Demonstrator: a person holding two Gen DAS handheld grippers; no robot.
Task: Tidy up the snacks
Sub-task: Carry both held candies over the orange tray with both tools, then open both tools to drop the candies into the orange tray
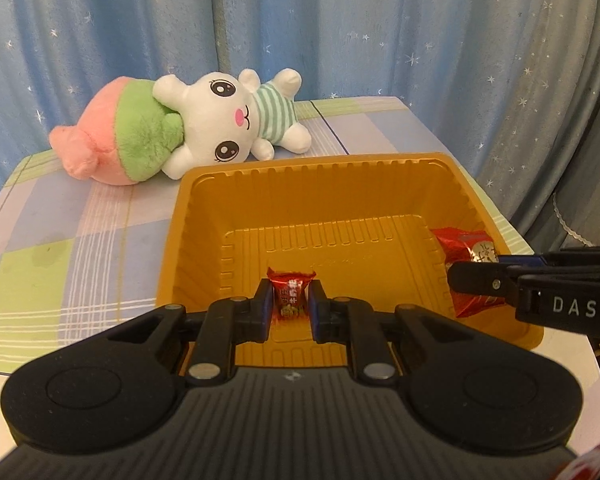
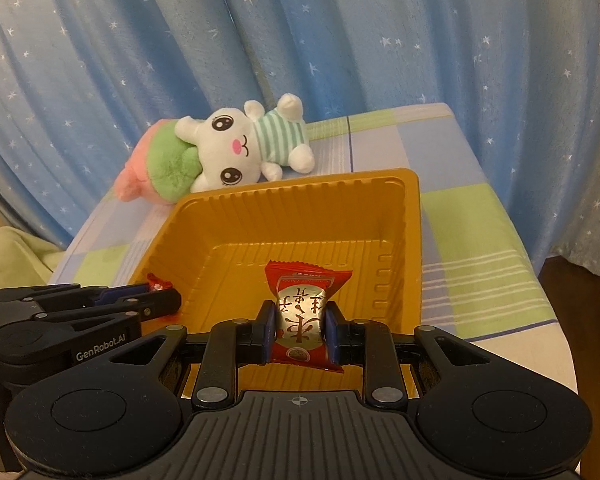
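Gripping crinkly foil snacks [image 1: 291,292] [image 2: 302,312] over ribbed gold tray [image 1: 312,184].

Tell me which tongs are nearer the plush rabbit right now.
Left, though not by much. The left tongs hold a small candy over the tray's left side, below the plush rabbit. The right tongs hold a larger packet further right.

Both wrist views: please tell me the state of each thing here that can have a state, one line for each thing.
left gripper: shut on the small red candy, over the tray.
small red candy: held between the pads, upright.
right gripper: shut on the large red snack packet, over the tray.
large red snack packet: held, sealed.
gold tray: resting on the table, nothing lying inside.
plush rabbit: lying on its side behind the tray.
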